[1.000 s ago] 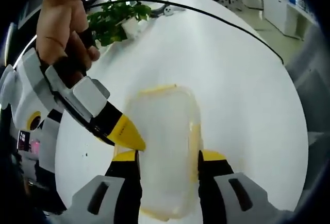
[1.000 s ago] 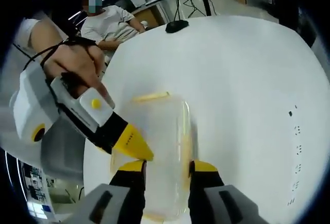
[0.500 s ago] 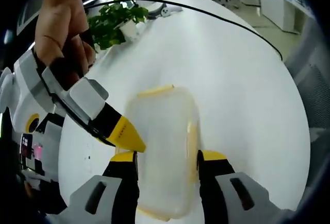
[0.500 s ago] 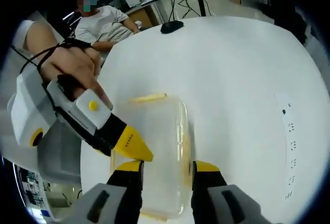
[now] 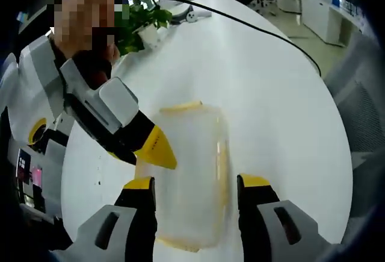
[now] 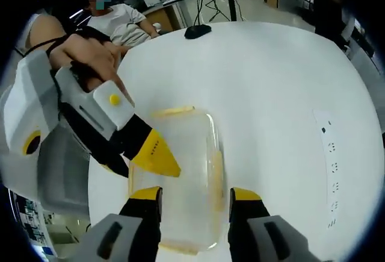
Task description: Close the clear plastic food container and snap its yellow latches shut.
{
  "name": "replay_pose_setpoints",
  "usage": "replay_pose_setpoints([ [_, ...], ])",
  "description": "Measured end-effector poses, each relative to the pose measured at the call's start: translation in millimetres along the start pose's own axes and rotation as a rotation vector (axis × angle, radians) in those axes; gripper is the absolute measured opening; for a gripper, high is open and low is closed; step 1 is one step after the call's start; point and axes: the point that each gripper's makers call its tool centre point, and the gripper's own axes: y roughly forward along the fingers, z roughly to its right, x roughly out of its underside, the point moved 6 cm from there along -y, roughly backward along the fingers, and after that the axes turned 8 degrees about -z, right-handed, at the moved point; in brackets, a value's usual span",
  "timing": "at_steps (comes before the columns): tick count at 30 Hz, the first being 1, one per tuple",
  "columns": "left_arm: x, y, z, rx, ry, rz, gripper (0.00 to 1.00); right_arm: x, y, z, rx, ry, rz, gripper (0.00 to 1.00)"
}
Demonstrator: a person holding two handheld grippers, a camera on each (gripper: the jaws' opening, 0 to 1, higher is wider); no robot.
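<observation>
Left gripper (image 5: 195, 184): grey body, black jaws w/ yellow tips. Right gripper (image 6: 195, 194): same build. White/grey housings, yellow ring on side, yellow round button, black cable at the wrist.

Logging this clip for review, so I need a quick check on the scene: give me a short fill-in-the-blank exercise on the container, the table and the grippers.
1. The clear plastic container lies on a ____ table.
2. The container's latches are coloured ____.
3. In the left gripper view, a potted ____ stands at the table's far edge.
4. In the left gripper view, the left gripper has its jaws spread, so it is ____.

Missing words: white; yellow; plant; open
</observation>
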Motion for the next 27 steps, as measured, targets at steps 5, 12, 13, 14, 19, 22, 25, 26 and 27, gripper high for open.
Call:
replay_pose_setpoints([
  [5,0.1,-3.0,0.2,0.008,-0.001,-0.01,0.52,3.3,-1.1,-5.8,0.034,-0.017,-0.008,0.47],
  [12,1.2,-6.2,-0.3,0.019,0.001,-0.024,0.55,6.3,-4.1,-15.7,0.074,-0.043,-0.004,0.52],
  [13,1.2,-6.4,-0.8,0.018,0.004,-0.023,0.57,7.4,-4.5,-17.0,0.077,-0.044,-0.005,0.52],
  [14,1.1,-6.7,-1.4,0.016,0.007,-0.021,0.58,7.8,-5.3,-17.9,0.083,-0.044,-0.004,0.53],
  [19,1.7,-6.5,-3.4,0.017,0.005,-0.02,0.6,9.8,-7.9,-23.0,0.122,-0.054,0.013,0.54],
  [22,2.5,-6.7,-5.0,0.014,0.0,-0.021,0.62,13.2,-6.4,-27.7,0.135,-0.062,0.005,0.56],
  [25,3.9,-7.0,-6.1,0.016,0.001,-0.024,0.62,16.3,-6.6,-30.9,0.147,-0.063,0.009,0.57],
  [26,4.6,-6.9,-6.4,0.018,0.0,-0.025,0.63,17.2,-6.6,-31.5,0.15,-0.064,0.008,0.57],
  [27,5.8,-6.6,-7.1,0.02,-0.003,-0.027,0.63,17.9,-6.5,-33.1,0.152,-0.065,0.009,0.58],
])
